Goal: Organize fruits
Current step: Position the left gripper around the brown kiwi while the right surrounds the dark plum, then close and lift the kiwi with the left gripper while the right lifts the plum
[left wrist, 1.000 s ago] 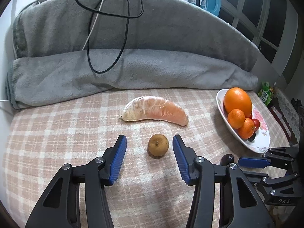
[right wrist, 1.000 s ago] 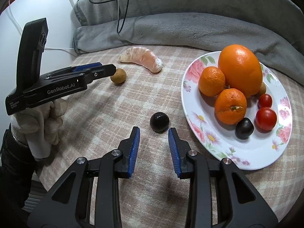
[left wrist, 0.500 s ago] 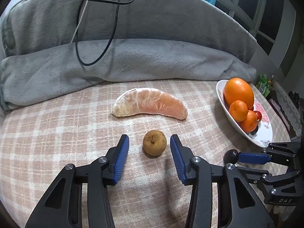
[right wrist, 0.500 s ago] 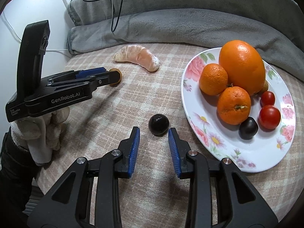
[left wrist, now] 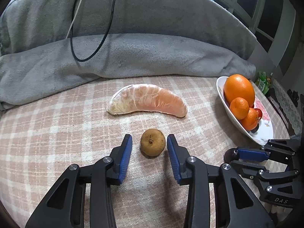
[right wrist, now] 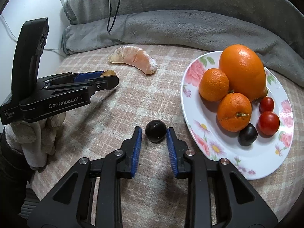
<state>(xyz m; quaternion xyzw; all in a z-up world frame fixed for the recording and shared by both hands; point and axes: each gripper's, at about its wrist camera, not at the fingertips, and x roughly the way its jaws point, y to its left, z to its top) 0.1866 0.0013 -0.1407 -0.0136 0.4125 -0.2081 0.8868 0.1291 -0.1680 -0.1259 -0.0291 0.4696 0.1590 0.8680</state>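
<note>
Both hands are at the grasping step: the left gripper [left wrist: 148,146] is closing its fingers around the small brown fruit [left wrist: 152,144], which sits on the checked table well away from the flowered plate [right wrist: 191,133], though a thin gap shows on the left side, so it is not yet gripped. The right gripper [right wrist: 154,133] has its fingers drawn in beside the dark plum [right wrist: 155,130], just beside the plate's near rim, apparently pinching it. The next move, I judge, calls for lifting each fruit clear and setting it on the plate's bare part, beside the oranges [right wrist: 241,74].
</note>
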